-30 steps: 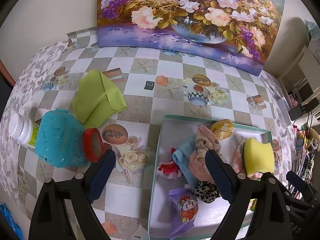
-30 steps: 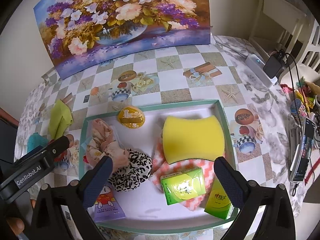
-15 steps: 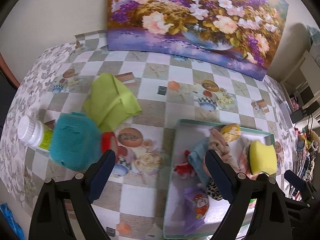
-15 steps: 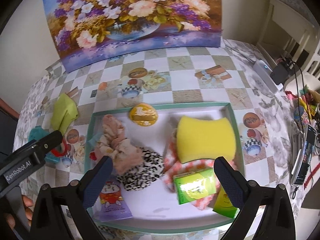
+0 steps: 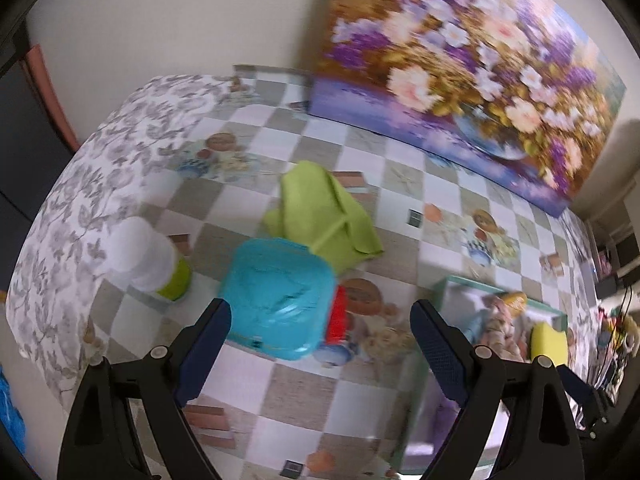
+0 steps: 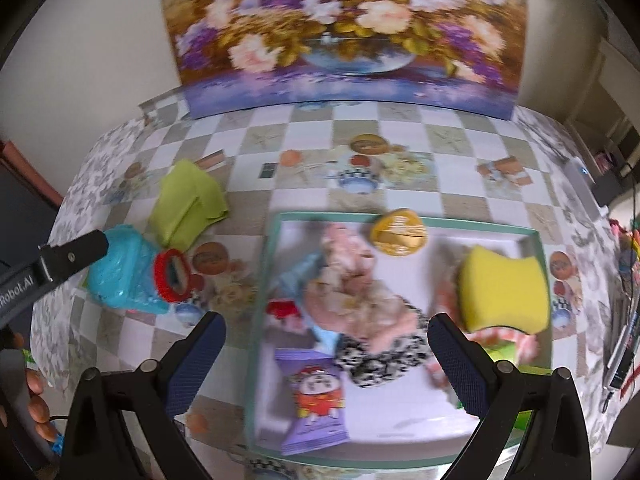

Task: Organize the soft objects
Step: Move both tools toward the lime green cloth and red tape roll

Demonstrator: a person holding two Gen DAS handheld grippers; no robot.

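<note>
A folded green cloth [image 5: 326, 210] [image 6: 186, 206] lies on the checked tablecloth, left of the teal-rimmed tray [image 6: 400, 222] [image 5: 496, 290]. In the tray lie a yellow sponge [image 6: 502, 294], a pink scrunchie [image 6: 348, 284], a leopard scrunchie [image 6: 382, 358], a purple packet [image 6: 314, 400] and a gold disc [image 6: 398, 232]. A turquoise plastic jar with a red mouth [image 5: 278, 298] [image 6: 132, 280] lies on its side beside the cloth. My left gripper [image 5: 322, 354] hangs open above the jar. My right gripper [image 6: 326, 364] hangs open over the tray's left part. Neither holds anything.
A white-capped green bottle [image 5: 148, 258] stands left of the jar. A flower painting [image 6: 340, 36] leans on the wall at the table's back. Cables and small clutter [image 6: 624, 336] sit off the right edge. A hand [image 6: 36, 396] shows at the lower left.
Both grippers have shifted left across the table. The jar and green cloth have slid toward the middle of the left view, and the tray has moved right in both views.
</note>
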